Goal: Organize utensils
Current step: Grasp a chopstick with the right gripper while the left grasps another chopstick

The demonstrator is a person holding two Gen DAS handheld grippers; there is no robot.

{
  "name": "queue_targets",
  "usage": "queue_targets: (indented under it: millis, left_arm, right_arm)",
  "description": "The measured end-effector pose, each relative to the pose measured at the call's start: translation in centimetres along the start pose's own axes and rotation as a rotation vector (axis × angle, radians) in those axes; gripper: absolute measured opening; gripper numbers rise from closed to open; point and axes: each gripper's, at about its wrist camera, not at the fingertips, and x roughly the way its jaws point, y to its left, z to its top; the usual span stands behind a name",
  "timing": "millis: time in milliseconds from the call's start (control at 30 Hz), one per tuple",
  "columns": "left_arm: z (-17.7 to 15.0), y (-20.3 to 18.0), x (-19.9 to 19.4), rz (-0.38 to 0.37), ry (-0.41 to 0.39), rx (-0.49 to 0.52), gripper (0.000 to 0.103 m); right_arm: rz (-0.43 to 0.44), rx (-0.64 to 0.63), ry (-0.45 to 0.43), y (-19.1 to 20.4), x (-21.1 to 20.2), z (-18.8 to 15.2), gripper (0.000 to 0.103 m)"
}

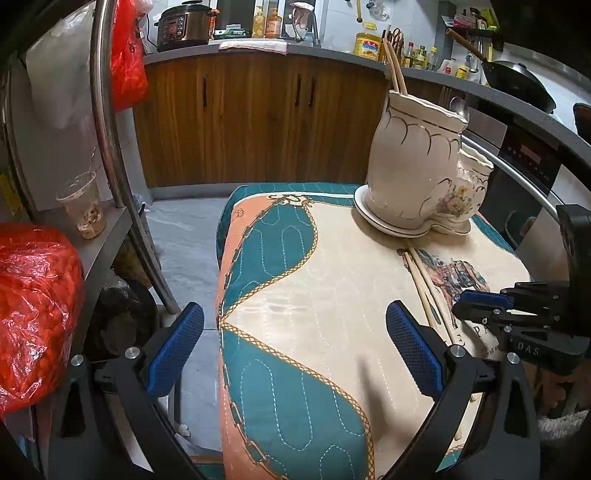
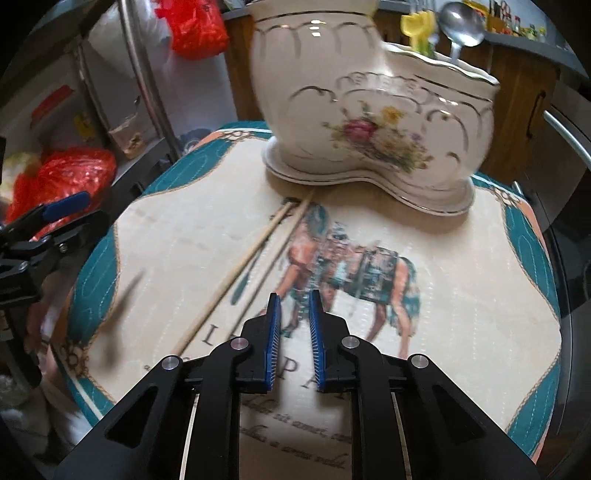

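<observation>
A cream ceramic utensil holder [image 1: 413, 166] [image 2: 369, 110] with a flower print stands on its saucer at the far right of a quilted cloth [image 1: 295, 288]. It holds two chopsticks [image 1: 395, 70] and a metal spoon [image 2: 461, 29]. Another pair of wooden chopsticks [image 1: 424, 291] [image 2: 251, 254] lies on the cloth in front of the holder. My right gripper [image 2: 294, 299] [image 1: 461, 301] hovers low just right of that pair, its pads a narrow gap apart with nothing between them. My left gripper [image 1: 299, 343] stands wide open over the cloth's left half, holding nothing.
A metal rack pole [image 1: 110, 110] and shelf stand left of the cloth, with a plastic cup [image 1: 83, 206] and red plastic bags [image 1: 33, 314] on it. Wooden cabinets [image 1: 258, 118] and a crowded counter run behind. An oven front [image 1: 528, 173] is at the right.
</observation>
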Motion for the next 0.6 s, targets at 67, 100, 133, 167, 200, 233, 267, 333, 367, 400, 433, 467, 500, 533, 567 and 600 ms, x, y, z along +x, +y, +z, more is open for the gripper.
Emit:
queue_targets:
  millis: [67, 100, 133, 167, 200, 233, 267, 333, 367, 400, 433, 467, 500, 533, 567, 600]
  left_arm:
    - [0.0, -0.1, 0.1, -0.012, 0.003, -0.005, 0.097]
    - [0.0, -0.1, 0.2, -0.014, 0.005, -0.007, 0.097]
    - [0.0, -0.2, 0.2, -0.015, 0.007, -0.007, 0.097]
    - [0.0, -0.4, 0.2, -0.018, 0.007, -0.005, 0.097]
    - [-0.1, -0.5, 0.2, -0.021, 0.006, -0.002, 0.097]
    - [-0.1, -0.5, 0.2, -0.022, 0.005, 0.001, 0.097]
    - [-0.1, -0.6, 0.2, -0.024, 0.005, 0.003, 0.097]
    - [-0.1, -0.7, 0.1, -0.026, 0.006, 0.003, 0.097]
    - [-0.2, -0.7, 0.1, -0.026, 0.007, 0.002, 0.097]
    - [-0.2, -0.7, 0.1, -0.027, 0.007, 0.002, 0.097]
    - [-0.2, -0.7, 0.1, -0.028, 0.008, 0.003, 0.097]
    - [-0.2, -0.8, 0.1, -0.029, 0.008, 0.004, 0.097]
    - [-0.2, -0.8, 0.0, -0.031, 0.009, 0.004, 0.097]
    - [-0.2, -0.8, 0.0, -0.036, 0.01, 0.004, 0.097]
    - [-0.2, -0.9, 0.1, -0.041, 0.013, 0.006, 0.097]
    - [-0.2, -1.0, 0.1, -0.041, 0.016, 0.009, 0.097]
  right_arm:
    - [0.018, 0.02, -0.007, -0.3, -0.3, 0.1, 0.017]
    - [0.033, 0.026, -0.011, -0.3, -0.4, 0.2, 0.017]
    - [0.048, 0.028, -0.017, -0.2, -0.6, 0.3, 0.017]
    - [0.061, 0.029, -0.021, 0.0, -0.7, 0.3, 0.017]
    - [0.072, 0.022, -0.021, 0.4, -0.6, 0.4, 0.017]
    - [0.077, 0.009, -0.018, 0.8, -0.6, 0.5, 0.017]
    - [0.078, 0.001, -0.016, 1.1, -0.4, 0.5, 0.017]
    - [0.065, -0.012, -0.015, 1.6, 0.0, 0.8, 0.018]
    - [0.052, -0.014, -0.016, 1.8, 0.2, 0.9, 0.019]
    - [0.031, -0.013, -0.013, 1.8, 0.6, 1.1, 0.023]
    - [0.021, -0.013, -0.007, 1.9, 1.1, 1.3, 0.025]
    - [0.014, -0.018, -0.006, 2.1, 1.4, 1.3, 0.025]
    - [0.001, -0.028, -0.012, 2.2, 1.5, 1.4, 0.025]
    - [-0.017, -0.039, -0.016, 2.5, 1.5, 1.4, 0.022]
    - [-0.019, -0.038, -0.014, 2.6, 1.6, 1.5, 0.017]
    - [-0.016, -0.034, -0.012, 2.6, 1.6, 1.5, 0.011]
